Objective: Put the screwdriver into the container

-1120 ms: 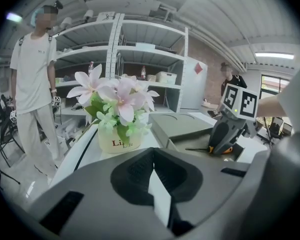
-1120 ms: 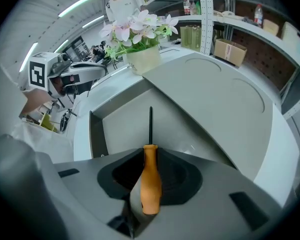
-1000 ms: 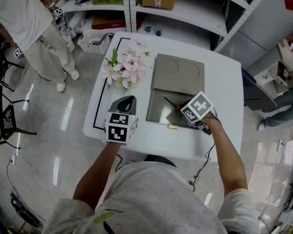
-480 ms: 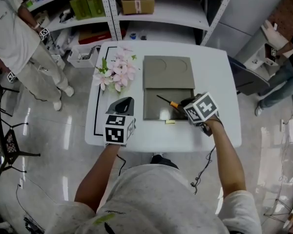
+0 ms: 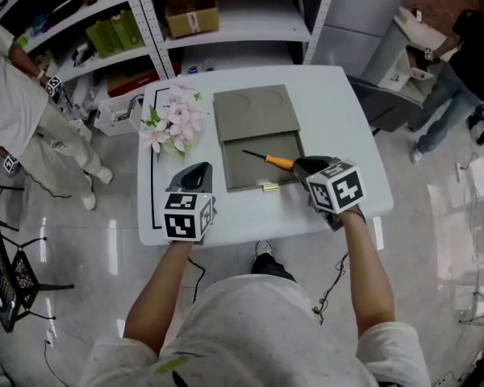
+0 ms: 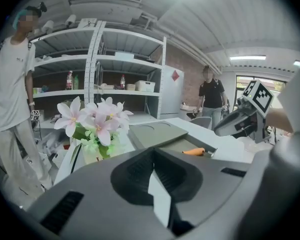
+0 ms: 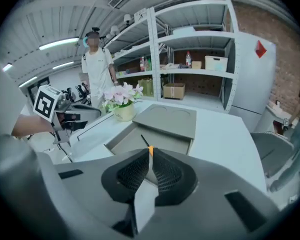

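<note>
The right gripper [image 5: 301, 166] has its fingers pressed together, with only a thin slit between the ribbed pads in the right gripper view. The orange end of the screwdriver [image 5: 268, 159] shows right at their tips, and whether they touch it is hard to make out. In the left gripper view the handle lies low in the container [image 5: 254, 177], a little below and apart from those fingertips. The screwdriver rests on the floor of the open grey container, its dark shaft pointing away from the right fingers. Its tip is too thin to read clearly. The hinged lid [image 5: 254, 111] lies flat beyond it, and a small brass latch [image 5: 269, 187] sits at the near rim. The left gripper [image 5: 200, 170] is also clenched on nothing. It is well to the left of the container on the white table [image 5: 339, 119], with the pink flowers [image 5: 171, 119] ahead of its fingers. Each gripper's own body hides the lower half of its view. The only markings are the black-and-white square patterns on the marker cubes [image 5: 339, 188]. Print on the cardboard box [image 5: 192, 13] on the shelf is too small to read. Two people stand at the edges, partly cut off.
</note>
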A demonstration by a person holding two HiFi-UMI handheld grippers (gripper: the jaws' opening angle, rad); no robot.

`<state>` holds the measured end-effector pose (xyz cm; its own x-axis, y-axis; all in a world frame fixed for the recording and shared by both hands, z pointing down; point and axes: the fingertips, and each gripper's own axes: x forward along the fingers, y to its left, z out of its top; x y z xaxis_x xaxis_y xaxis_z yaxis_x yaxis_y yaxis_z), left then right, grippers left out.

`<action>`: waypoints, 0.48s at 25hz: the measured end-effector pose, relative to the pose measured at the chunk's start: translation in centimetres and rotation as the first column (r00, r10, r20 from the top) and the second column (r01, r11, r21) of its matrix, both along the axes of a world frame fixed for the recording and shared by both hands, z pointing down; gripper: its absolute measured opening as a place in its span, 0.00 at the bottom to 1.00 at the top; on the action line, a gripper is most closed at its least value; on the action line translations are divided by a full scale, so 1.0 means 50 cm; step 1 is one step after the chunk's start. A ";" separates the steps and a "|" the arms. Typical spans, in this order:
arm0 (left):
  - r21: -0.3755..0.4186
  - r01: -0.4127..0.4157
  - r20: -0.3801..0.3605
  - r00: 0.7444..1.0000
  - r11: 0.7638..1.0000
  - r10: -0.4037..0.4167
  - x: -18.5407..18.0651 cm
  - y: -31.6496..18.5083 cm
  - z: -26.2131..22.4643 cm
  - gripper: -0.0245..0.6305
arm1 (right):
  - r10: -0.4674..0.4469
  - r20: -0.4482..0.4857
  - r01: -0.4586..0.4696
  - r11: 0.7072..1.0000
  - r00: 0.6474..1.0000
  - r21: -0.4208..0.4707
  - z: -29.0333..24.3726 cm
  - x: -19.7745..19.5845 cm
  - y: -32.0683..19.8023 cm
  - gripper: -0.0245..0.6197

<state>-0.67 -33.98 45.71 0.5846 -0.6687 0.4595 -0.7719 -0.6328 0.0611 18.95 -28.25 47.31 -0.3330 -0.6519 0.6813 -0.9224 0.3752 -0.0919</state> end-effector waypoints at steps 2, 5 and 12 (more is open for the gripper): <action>0.004 -0.010 -0.004 1.000 1.000 0.010 -0.001 0.011 -0.004 0.04 | 0.043 0.007 -0.044 0.997 0.999 0.056 -0.021 0.004 0.017 0.06; 0.008 -0.029 -0.010 1.000 1.000 0.029 0.003 0.026 -0.009 0.04 | 0.104 0.028 -0.107 0.985 0.994 0.135 -0.051 0.009 0.042 0.05; 0.015 -0.074 -0.013 0.997 0.997 0.074 0.012 0.071 -0.015 0.04 | 0.214 0.081 -0.227 0.947 0.974 0.229 -0.085 0.023 0.104 0.04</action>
<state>-0.07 -30.44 44.95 0.6387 -0.6301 0.4417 -0.7221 -0.6891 0.0611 20.12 -23.07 43.04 -0.1951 -0.8525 0.4850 -0.9806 0.1802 -0.0776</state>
